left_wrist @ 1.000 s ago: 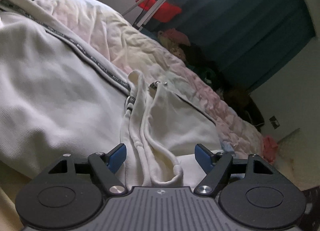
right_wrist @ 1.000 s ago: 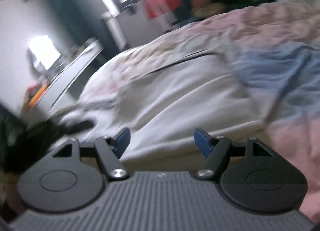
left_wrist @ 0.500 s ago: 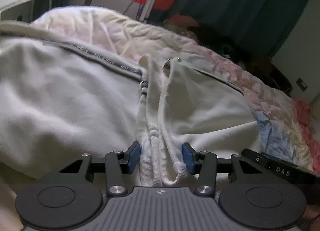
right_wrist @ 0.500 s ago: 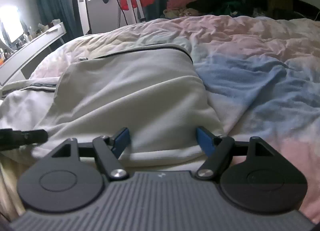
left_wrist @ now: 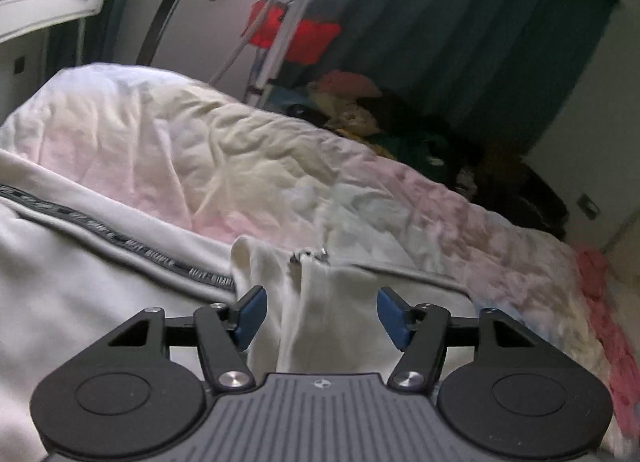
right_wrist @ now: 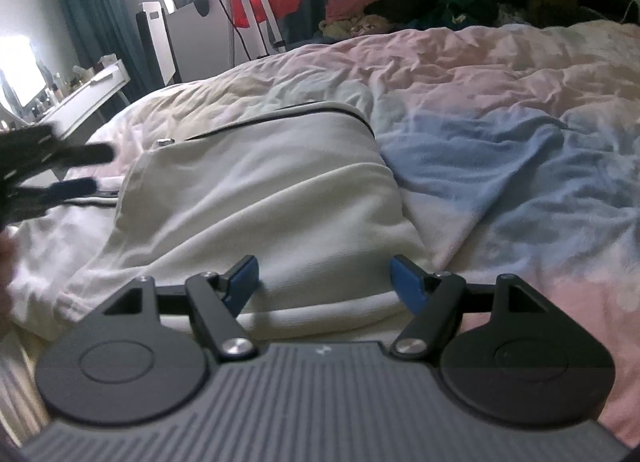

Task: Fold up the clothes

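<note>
— Biggest first?
— Pastel duvet underneath. On it, cream hoodie spread out, long axis across the duvet's near edge, zip with lettered tape running toward the middle.
— And the tools?
— Left gripper spread wide over the bunched zip fold, grasping nothing. Right gripper likewise released, astride the hoodie's near hem.

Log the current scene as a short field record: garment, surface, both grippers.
garment: white hoodie, spread out, not yet folded
surface: pink and blue duvet
left hand-held gripper: open, hoodie fabric between its fingers
right hand-held gripper: open, at the hoodie's near edge
background: clothes pile beyond the bed
</note>
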Action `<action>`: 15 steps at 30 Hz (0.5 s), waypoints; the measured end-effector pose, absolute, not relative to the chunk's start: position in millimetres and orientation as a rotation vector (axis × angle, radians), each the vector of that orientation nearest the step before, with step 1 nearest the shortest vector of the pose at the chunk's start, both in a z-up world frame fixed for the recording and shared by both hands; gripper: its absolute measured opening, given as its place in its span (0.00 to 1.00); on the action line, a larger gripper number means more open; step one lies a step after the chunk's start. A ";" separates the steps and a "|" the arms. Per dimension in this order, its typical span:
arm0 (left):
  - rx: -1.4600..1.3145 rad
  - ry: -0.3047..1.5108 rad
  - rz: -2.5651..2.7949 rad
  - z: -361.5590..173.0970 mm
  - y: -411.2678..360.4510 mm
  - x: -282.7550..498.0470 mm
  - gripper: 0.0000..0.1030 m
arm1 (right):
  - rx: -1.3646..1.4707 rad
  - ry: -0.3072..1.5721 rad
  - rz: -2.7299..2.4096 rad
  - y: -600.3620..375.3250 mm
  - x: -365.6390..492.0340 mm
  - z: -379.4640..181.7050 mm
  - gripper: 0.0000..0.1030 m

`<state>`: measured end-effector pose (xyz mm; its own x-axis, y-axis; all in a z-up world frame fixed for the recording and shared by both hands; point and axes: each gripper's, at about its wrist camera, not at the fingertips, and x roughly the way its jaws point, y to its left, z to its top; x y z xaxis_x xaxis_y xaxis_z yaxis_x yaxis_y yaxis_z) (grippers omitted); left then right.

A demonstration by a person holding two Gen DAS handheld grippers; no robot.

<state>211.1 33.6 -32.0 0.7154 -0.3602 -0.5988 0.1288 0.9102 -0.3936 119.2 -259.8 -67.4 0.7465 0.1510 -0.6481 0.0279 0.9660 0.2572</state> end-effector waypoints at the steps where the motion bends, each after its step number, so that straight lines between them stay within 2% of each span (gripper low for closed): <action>1: -0.331 0.739 -0.274 -34.8 28.9 221.2 0.60 | 0.266 0.724 0.064 -263.4 119.0 -66.7 0.72; 3: -0.300 0.773 -0.279 -41.5 19.0 239.2 0.58 | 0.289 0.717 0.057 -270.6 119.5 -65.8 0.72; 5: -0.243 0.838 -0.308 -50.1 7.0 254.5 0.44 | 0.318 0.720 0.061 -277.2 122.0 -66.8 0.73; 7: -0.148 0.890 -0.290 -56.4 -4.9 264.9 0.19 | 0.328 0.737 0.081 -281.5 127.3 -69.1 0.74; 9: -0.119 0.906 -0.254 -55.5 -7.6 270.2 0.08 | 0.299 0.742 0.082 -282.3 132.8 -68.3 0.73; 12: -0.117 0.840 -0.221 -42.5 -2.7 267.7 0.07 | 0.307 0.739 0.098 -283.3 136.9 -69.0 0.73; 15: -0.020 0.846 -0.193 -56.4 -8.5 265.3 0.08 | 0.284 0.738 0.104 -280.7 138.9 -71.3 0.75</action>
<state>265.3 -8.5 -56.4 0.6466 -0.1778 -0.7418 0.1615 0.9823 -0.0946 138.9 -280.7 -71.3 0.7368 0.1924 -0.6482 0.0065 0.9566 0.2913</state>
